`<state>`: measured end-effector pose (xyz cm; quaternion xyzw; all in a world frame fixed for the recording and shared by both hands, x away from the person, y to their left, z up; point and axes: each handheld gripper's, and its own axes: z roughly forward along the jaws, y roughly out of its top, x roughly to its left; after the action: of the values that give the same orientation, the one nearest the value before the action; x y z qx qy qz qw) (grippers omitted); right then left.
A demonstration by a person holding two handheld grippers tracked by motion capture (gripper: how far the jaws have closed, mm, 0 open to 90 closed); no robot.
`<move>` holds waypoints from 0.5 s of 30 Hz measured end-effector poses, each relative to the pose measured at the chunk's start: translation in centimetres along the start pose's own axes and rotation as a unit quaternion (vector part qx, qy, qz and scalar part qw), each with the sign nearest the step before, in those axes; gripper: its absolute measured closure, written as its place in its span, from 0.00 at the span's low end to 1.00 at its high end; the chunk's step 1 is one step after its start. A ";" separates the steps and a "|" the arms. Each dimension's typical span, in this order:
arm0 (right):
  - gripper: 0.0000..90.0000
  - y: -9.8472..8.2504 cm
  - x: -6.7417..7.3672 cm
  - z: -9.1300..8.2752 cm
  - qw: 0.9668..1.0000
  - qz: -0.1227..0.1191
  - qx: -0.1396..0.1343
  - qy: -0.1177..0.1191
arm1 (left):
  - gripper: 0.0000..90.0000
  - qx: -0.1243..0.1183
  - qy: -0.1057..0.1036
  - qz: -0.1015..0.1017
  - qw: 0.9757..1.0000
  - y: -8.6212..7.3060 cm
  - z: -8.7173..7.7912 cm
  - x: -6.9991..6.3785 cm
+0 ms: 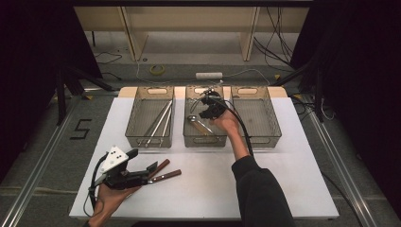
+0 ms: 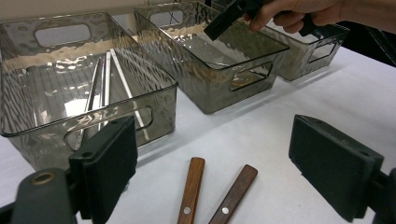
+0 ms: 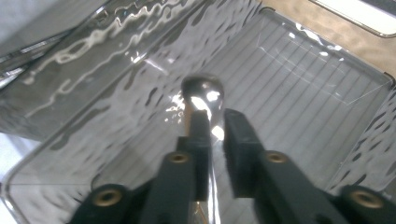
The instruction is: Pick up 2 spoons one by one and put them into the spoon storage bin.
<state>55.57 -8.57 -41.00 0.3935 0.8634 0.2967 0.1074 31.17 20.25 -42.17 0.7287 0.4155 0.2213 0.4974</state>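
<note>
Right claw (image 3: pixel 215 122), slightly parted, is releasing shiny metal spoon (image 3: pixel 202 91) inside middle smoked-plastic bin (image 1: pixel 204 138): widen fully before lifting; left claw (image 2: pixel 236 161) is waiting wide open, empty.

three smoky plastic bins (image 1: pixel 150 141), one spoon (image 1: pixel 196 121), two wooden-handled knives (image 1: pixel 164 177), couple of chopstick pairs (image 1: pixel 160 123) i think

Left gripper (image 2: pixel 229 172) wide open, low

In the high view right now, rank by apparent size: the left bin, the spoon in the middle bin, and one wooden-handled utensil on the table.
1. Left bin, clearly largest.
2. Wooden-handled utensil and spoon: they look similar in length, and the left tool hides part of the utensil, so no ranking between them.
</note>
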 end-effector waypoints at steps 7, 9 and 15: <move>0.67 -0.3 -0.1 -2.0 0.999 0.019 -0.022 0.021 | 0.17 0.018 -0.001 -0.010 1.000 0.0 0.1 0.4; 0.63 -0.6 0.2 -2.6 0.999 0.022 -0.027 0.036 | 0.16 0.034 0.002 -0.012 0.999 -0.1 0.3 0.7; 0.51 -2.4 1.6 -4.7 0.996 0.000 -0.060 0.063 | 0.16 0.077 0.019 -0.035 0.996 -0.3 0.9 1.5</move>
<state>51.08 -10.61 -38.62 0.3664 0.8491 0.3727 0.0762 32.55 21.09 -42.92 0.7457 0.4659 0.1847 0.4390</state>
